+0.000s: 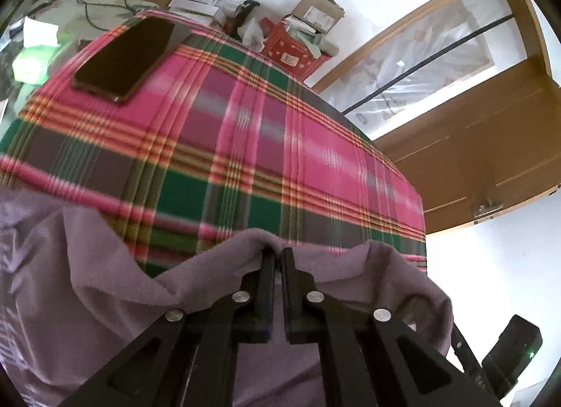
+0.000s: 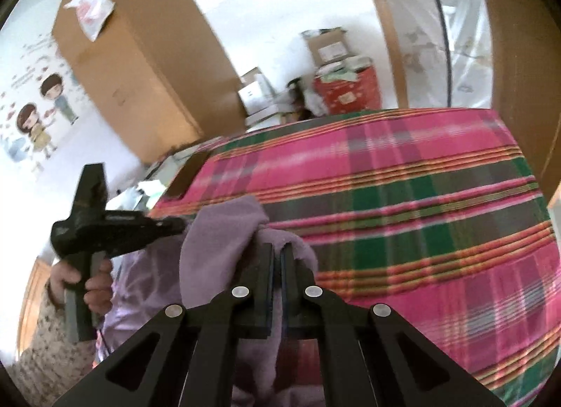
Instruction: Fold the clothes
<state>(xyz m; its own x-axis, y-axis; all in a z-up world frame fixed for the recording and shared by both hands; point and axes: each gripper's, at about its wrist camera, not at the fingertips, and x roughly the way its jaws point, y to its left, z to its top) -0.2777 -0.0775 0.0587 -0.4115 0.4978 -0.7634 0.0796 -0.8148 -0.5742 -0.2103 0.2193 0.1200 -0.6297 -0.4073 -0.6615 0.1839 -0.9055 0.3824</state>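
A purple fleece garment (image 1: 87,284) hangs off the near edge of the table, which is covered in a pink and green plaid cloth (image 1: 245,133). My left gripper (image 1: 278,253) is shut on a fold of the garment's upper edge, lifted a little above the cloth. In the right wrist view, my right gripper (image 2: 278,248) is likewise shut on a bunched purple edge (image 2: 224,231). To its left a hand (image 2: 91,280) holds the left gripper's black body (image 2: 112,228), whose tips are hidden in the garment. The right gripper's black body (image 1: 512,354) shows at lower right in the left wrist view.
A dark phone (image 1: 122,60) lies on the far left of the plaid cloth. Boxes and a red container (image 1: 294,49) crowd behind the table's far edge. A large cardboard box (image 2: 140,67) stands at the back left and a wooden door (image 1: 491,147) to the right.
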